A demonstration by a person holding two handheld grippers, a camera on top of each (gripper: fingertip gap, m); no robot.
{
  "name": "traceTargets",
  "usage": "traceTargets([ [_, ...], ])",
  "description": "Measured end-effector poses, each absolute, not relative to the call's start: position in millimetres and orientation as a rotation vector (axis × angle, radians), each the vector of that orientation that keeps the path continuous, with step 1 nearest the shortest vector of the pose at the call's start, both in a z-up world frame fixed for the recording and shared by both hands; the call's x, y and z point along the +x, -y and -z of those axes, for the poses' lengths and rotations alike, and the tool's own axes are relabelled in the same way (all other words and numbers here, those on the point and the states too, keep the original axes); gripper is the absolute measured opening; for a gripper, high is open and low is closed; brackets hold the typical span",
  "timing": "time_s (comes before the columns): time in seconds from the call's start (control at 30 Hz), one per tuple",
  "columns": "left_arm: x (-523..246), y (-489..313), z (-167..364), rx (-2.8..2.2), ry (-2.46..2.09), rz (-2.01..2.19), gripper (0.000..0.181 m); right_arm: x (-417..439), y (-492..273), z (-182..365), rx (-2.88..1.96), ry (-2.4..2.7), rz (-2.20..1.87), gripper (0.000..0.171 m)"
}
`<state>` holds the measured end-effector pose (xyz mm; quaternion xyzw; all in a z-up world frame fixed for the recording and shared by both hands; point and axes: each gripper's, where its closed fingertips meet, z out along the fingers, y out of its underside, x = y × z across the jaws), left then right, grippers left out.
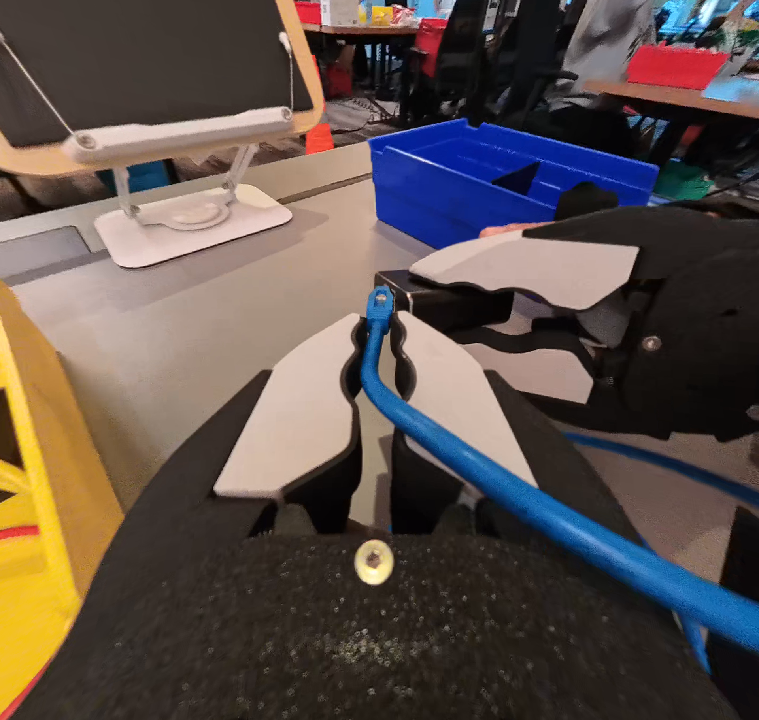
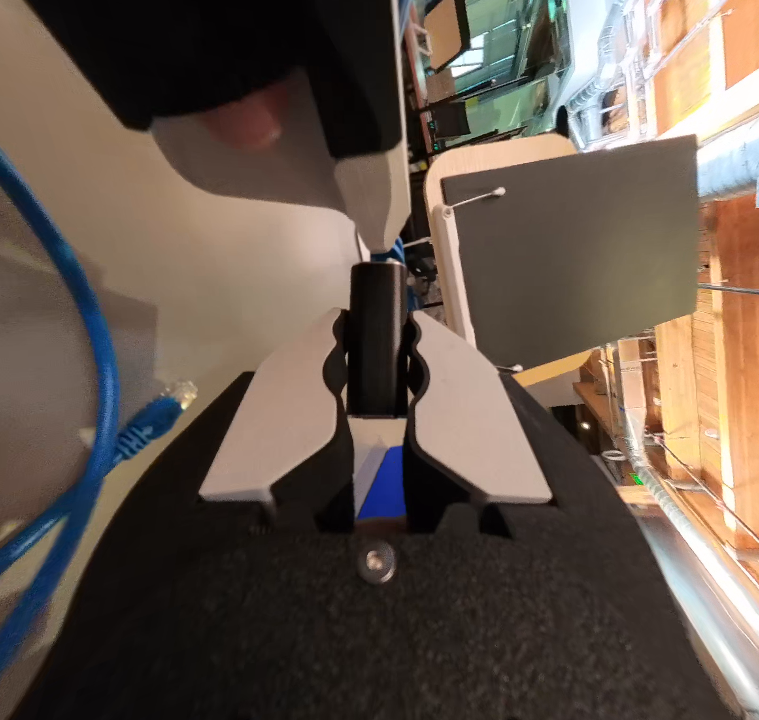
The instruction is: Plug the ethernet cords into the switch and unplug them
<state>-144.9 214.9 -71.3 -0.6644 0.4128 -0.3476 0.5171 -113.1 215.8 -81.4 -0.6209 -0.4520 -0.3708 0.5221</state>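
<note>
The grey table [image 1: 213, 330] carries everything, and the black switch [image 1: 443, 304] near its middle serves as the landmark. Behind the switch and to its left stands a dark tablet [image 1: 135, 39] on a white stand [image 1: 193, 228]. Directly behind the switch sits a blue bin [image 1: 451, 191]. Well to the switch's left, at the frame edge, is a yellow object [image 1: 28, 474]; what it is cannot be told. No readable writing or brand shows on any of these.

The right gripper [image 2: 376, 322] comes at the switch from the right, rolled onto its side so one finger lies over the switch and one under it; its jaws are closed onto the switch body. The left gripper [image 1: 378, 322] points level at the switch's near left corner, its jaws nearly together and pinching a blue cord [image 1: 472, 458] just behind the plug [image 1: 380, 302]. The plug sits right at the switch's face; whether it is seated cannot be told. The cord trails back to the right over the gripper. A second cord [image 2: 102, 355] lies loose on the table nearer than the switch, its plug [image 2: 164, 404] free.
</note>
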Motion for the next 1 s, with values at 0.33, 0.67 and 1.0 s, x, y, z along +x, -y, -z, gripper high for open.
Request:
traceTargets([
  [0.33,-143.7,-195.3,81.2,-1.624,-1.094,1.088,0.01,-102.4,-217.2,99.8,-1.448,1.182,0.744,0.026],
  [0.67,-144.4,-195.1,86.5,-1.622,-1.101,0.95,0.01,-107.8,-220.7,108.8,-1.441,1.145,0.644,0.026],
  [1.0,-137.4,-185.5,88.0,-1.575,-1.123,0.873,0.01,-109.8,-217.5,110.1,-1.388,1.145,0.624,0.025],
])
